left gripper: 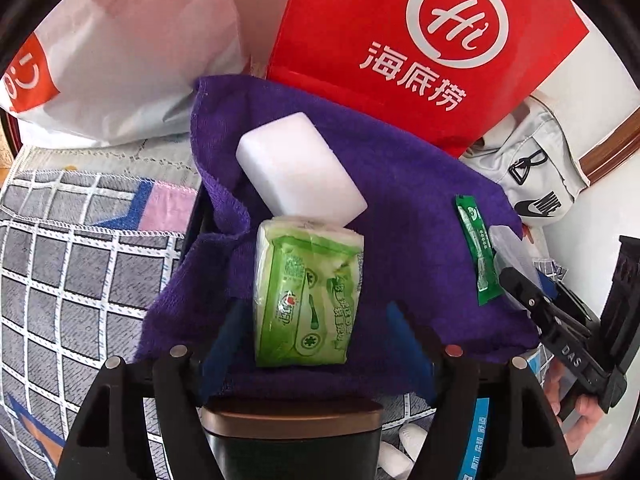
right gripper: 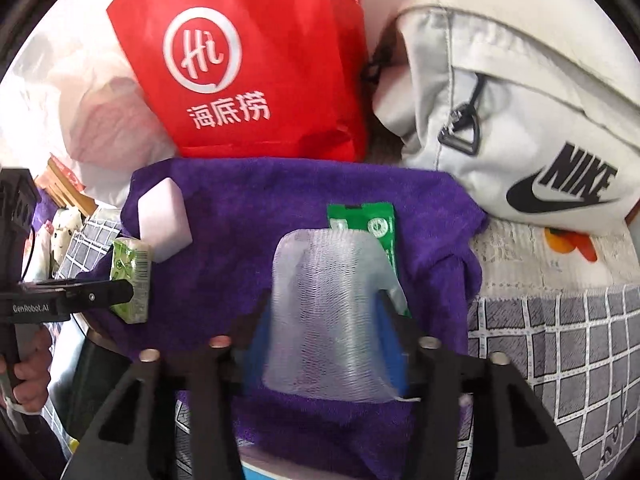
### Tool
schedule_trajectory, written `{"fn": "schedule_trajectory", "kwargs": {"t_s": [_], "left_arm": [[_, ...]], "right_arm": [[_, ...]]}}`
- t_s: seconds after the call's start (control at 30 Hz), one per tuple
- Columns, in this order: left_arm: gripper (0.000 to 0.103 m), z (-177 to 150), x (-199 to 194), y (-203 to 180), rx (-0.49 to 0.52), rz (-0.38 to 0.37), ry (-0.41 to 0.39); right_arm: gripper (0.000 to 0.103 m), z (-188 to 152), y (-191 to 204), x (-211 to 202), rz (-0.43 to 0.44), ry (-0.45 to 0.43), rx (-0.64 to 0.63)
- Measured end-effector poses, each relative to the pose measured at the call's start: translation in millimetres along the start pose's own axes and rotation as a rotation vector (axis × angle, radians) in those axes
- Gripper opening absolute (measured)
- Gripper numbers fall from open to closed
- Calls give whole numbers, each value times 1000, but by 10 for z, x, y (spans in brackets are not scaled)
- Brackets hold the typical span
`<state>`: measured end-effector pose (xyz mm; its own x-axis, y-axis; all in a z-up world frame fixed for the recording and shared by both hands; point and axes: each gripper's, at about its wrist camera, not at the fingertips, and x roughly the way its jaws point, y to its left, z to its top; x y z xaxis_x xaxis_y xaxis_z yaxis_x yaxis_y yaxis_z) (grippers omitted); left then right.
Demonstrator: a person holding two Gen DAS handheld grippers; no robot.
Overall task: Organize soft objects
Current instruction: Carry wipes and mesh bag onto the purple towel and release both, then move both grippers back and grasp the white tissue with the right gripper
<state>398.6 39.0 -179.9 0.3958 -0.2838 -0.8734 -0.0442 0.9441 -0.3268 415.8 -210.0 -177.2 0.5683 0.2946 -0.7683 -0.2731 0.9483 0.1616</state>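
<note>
Left wrist view: left gripper (left gripper: 304,320) spread around green tissue pack (left gripper: 306,296), not visibly pinching; white sponge (left gripper: 300,176) touching pack at 12 o'clock, both on purple towel (left gripper: 400,208). Right gripper (right gripper: 324,332) pinching white mesh pouch (right gripper: 324,316) over towel centre; green sachet (right gripper: 370,226) lying at 1 o'clock. Seemingly midway: three items gathered on towel, pouch not yet set down.

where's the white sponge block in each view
Left wrist: the sponge sits centre, upper middle, on the purple towel, touching the far end of the green tissue pack.
Right wrist: the sponge is at the left, on the towel's far left corner, just beyond the tissue pack.
Shared landmark: the red bag standing behind the towel.
</note>
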Motion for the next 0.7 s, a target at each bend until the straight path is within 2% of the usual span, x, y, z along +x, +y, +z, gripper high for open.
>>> {"fn": "schedule_trajectory", "kwargs": {"t_s": [0.07, 0.13, 0.23, 0.43, 0.7], "left_arm": [[72, 8, -31, -11, 3, 5, -5], [72, 3, -74, -11, 4, 12, -8], [72, -45, -181, 8, 16, 23, 7], [72, -213, -433, -136, 116, 99, -1], [72, -432, -755, -161, 88, 41, -40]], "right_arm": [[69, 4, 49, -11, -17, -10, -19], [71, 4, 91, -44, -42, -23, -37], [80, 0, 107, -113, -71, -38, -41], [81, -86, 189, -432, -47, -38, -24], [81, -339, 368, -978, -51, -82, -32]]}}
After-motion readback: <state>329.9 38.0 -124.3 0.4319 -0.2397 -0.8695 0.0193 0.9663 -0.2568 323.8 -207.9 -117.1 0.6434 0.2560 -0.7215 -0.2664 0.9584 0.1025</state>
